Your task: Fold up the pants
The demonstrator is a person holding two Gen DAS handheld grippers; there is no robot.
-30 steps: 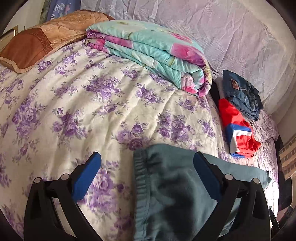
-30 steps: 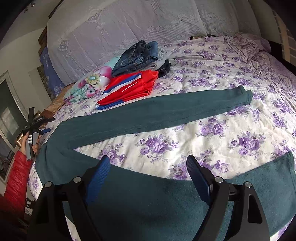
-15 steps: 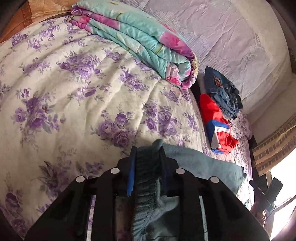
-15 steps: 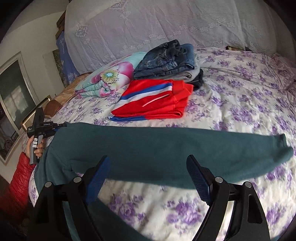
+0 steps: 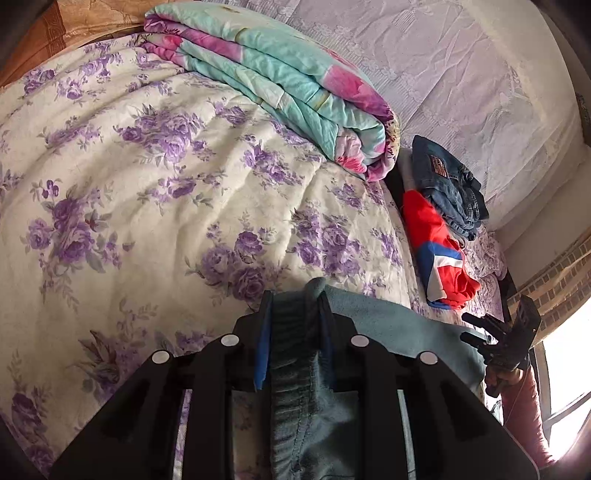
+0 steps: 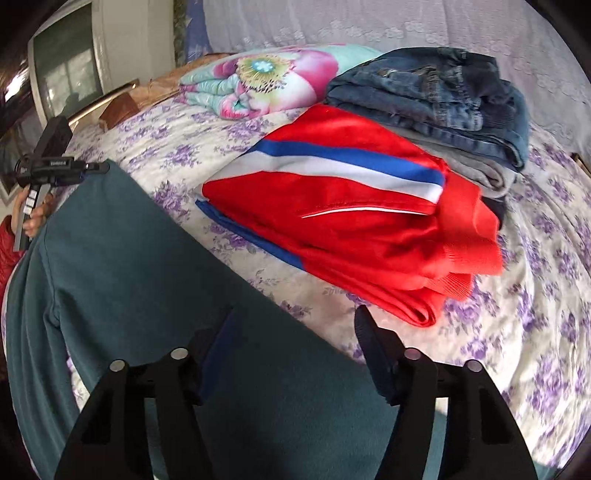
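The teal pants [image 6: 122,266] lie spread on the flowered bedspread [image 5: 147,177]. My left gripper [image 5: 293,299] is shut on the pants' ribbed waistband [image 5: 295,332], which bunches between its blue pads. My right gripper [image 6: 295,325] is open and hovers low over a teal pant leg, with the left finger over the cloth and the right finger over the bedspread [image 6: 517,332]. The left gripper also shows in the right wrist view [image 6: 92,168] at the far left, at the waist end. The right gripper shows in the left wrist view [image 5: 469,326].
Folded red, white and blue pants [image 6: 351,221] lie just beyond my right gripper, with folded jeans [image 6: 443,92] behind them. A folded turquoise flowered quilt [image 5: 277,77] lies near the headboard. An orange pillow [image 5: 55,33] is at the far left. A window [image 5: 569,369] is at right.
My left gripper closed on the waistband a second ago and has kept its hold. My right gripper has moved forward and lower over the pant leg, closer to the red pants.
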